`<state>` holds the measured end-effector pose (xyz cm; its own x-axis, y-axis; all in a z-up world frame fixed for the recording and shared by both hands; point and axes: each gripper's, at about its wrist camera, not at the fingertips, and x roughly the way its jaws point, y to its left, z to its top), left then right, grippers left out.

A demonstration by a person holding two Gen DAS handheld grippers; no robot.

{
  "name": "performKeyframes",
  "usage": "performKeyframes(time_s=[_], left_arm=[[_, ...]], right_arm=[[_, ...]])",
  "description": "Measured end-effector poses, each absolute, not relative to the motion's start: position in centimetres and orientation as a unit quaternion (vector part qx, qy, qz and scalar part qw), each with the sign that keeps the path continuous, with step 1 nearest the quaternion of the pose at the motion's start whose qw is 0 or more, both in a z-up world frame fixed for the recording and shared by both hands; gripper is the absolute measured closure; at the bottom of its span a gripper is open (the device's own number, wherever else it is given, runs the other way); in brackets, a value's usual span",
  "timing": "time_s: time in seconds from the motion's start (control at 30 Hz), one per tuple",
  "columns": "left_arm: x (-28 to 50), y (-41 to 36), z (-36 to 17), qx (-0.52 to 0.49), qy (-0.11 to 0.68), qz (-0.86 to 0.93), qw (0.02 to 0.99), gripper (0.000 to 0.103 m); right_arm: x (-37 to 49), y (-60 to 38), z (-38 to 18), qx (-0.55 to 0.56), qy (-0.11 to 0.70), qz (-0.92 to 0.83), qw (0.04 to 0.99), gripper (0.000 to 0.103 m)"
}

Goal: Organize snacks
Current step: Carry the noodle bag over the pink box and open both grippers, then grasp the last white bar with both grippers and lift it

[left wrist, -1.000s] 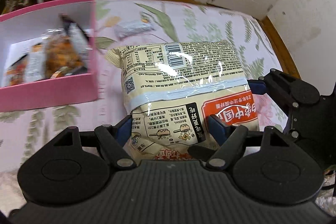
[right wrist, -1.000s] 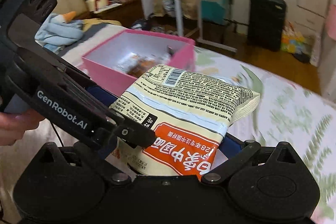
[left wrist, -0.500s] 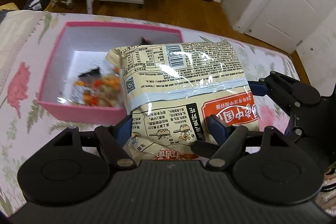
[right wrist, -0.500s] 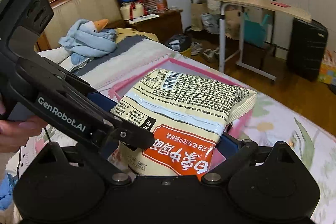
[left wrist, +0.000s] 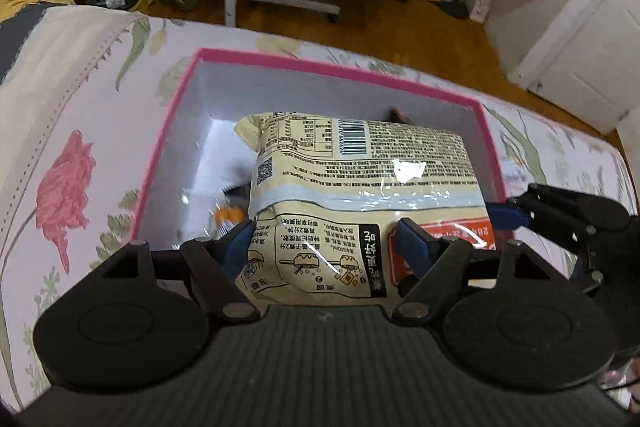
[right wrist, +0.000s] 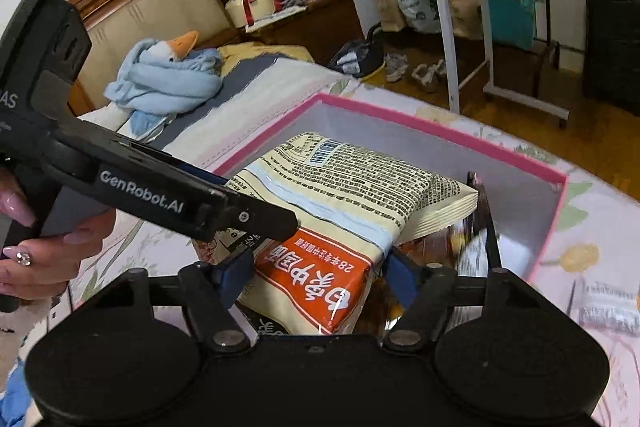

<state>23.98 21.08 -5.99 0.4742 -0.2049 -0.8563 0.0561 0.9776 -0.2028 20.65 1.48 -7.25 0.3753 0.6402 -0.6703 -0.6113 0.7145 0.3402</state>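
Over the pink-rimmed cardboard box, my left gripper clamps the cream-and-orange plastic noodle pack while my right gripper's jaws close around it, release still pending.

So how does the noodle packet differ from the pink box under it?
The noodle packet is cream and orange, covered in print with a barcode; the pink box is plain, pink outside and white inside. The packet is sealed and held up in the air; the box is open-topped and sits on the bedspread. The box is the wider of the two. Both are roughly rectangular.
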Motion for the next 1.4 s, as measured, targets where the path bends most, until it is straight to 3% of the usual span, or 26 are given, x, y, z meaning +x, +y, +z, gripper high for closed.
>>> performKeyframes(time_s=[0.3,0.63,0.77,1.13,1.2,1.33,1.4], left_arm=[[26.6,20.8,-6.7,-0.018,0.486,-0.032,0.873,0.026],[23.1,19.7,-5.1,-0.007,0.456,-0.027,0.890,0.026],[21.6,17.4,-3.5,-0.003,0.448,-0.054,0.893,0.027],[20.7,5.3,-1.4,0.037,0.427,-0.140,0.893,0.041],[21.4,3.2,-1.7,0.020,0.432,-0.152,0.889,0.041],[22.5,-0.6,-2.8,-0.018,0.451,-0.161,0.878,0.042],[23.4,-1.9,-3.6,-0.040,0.463,-0.164,0.870,0.042]], right_arm=[[24.4,3.0,-8.8,0.065,0.415,0.362,0.832,0.026],[20.1,-3.1,-5.8,0.025,0.361,0.343,0.867,0.024],[18.9,-7.9,-4.8,0.024,0.353,0.301,0.885,0.024],[19.4,-20.3,-5.7,0.081,0.400,0.237,0.881,0.025],[19.9,-21.7,-6.1,0.102,0.398,0.223,0.884,0.026],[21.3,-23.6,-7.5,0.109,0.393,0.208,0.889,0.041],[21.6,-23.8,-8.4,0.084,0.382,0.212,0.895,0.043]])
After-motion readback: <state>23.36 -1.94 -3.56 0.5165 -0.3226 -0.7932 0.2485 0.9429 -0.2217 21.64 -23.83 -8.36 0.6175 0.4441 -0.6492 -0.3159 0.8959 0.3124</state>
